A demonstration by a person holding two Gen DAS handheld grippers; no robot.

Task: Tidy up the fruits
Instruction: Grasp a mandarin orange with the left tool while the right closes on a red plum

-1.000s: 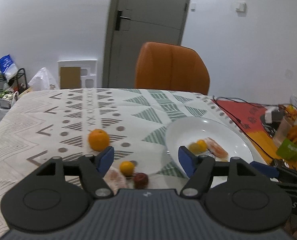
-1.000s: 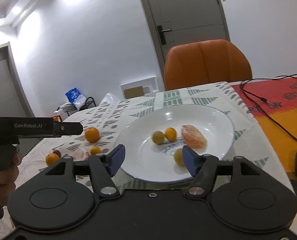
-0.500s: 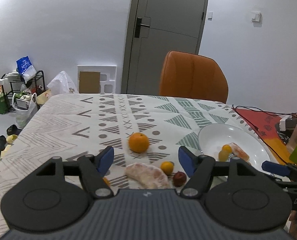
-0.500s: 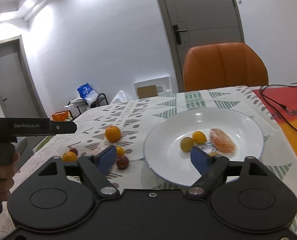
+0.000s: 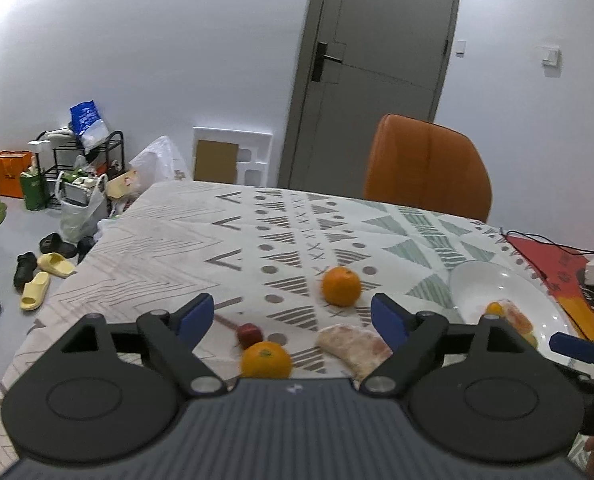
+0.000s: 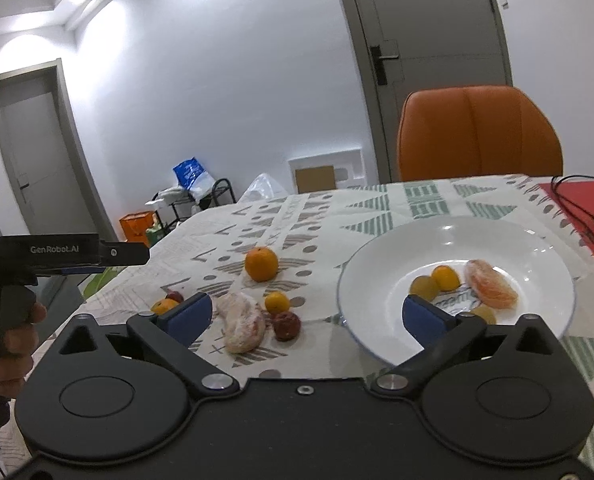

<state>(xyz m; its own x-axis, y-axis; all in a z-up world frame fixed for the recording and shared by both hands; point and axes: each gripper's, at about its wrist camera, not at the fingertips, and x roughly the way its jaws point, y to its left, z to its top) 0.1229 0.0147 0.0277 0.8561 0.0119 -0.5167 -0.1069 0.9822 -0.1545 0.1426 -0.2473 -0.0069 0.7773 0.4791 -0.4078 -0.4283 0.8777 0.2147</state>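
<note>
A white plate (image 6: 545,248) holds a peeled orange piece (image 6: 491,284), a small orange fruit (image 6: 445,277) and two yellowish fruits (image 6: 424,287). On the patterned cloth to its left lie a large orange (image 6: 261,264), a peeled pale fruit (image 6: 243,322), a small orange fruit (image 6: 277,302), a red fruit (image 6: 287,325) and two more at the left. My right gripper (image 6: 304,316) is open above the cloth. My left gripper (image 5: 293,317) is open over an orange (image 5: 266,360) and a red fruit (image 5: 250,334); the plate (image 5: 477,280) lies at its right.
An orange chair (image 6: 479,132) stands at the table's far side. A black cable (image 6: 577,204) runs over a red mat at the right. A hand (image 6: 11,340) holds the left gripper's handle. Slippers (image 5: 41,276) and bags lie on the floor left of the table.
Both views have swung left. The plate has slid to the right of each view, and the loose fruits on the cloth now lie between the fingers. Both grippers stay open.
</note>
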